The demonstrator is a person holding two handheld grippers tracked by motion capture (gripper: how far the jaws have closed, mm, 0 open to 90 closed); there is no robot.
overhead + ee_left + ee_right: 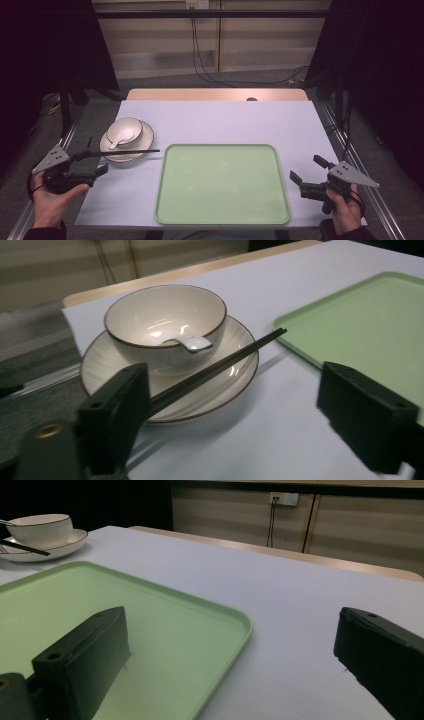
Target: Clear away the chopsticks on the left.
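Observation:
A white bowl (125, 131) with a dark rim stands on a matching plate (145, 140) at the table's left, and a white spoon (116, 145) rests in it. Black chopsticks (130, 151) lie across the plate's near rim, tips pointing at the green tray (222, 182). My left gripper (95, 162) is at their handle end. In the left gripper view the chopsticks (225, 362) run beside the left jaw while my left gripper (235, 390) stands wide, pads not pressing. My right gripper (307, 170) is open beside the tray's right edge, nothing between its jaws.
The tray is bare and fills the near middle of the white-covered table (225, 120). A wooden strip (215, 94) edges the table's far side. Black curtains and metal frame posts flank both sides; cables hang on the back wall.

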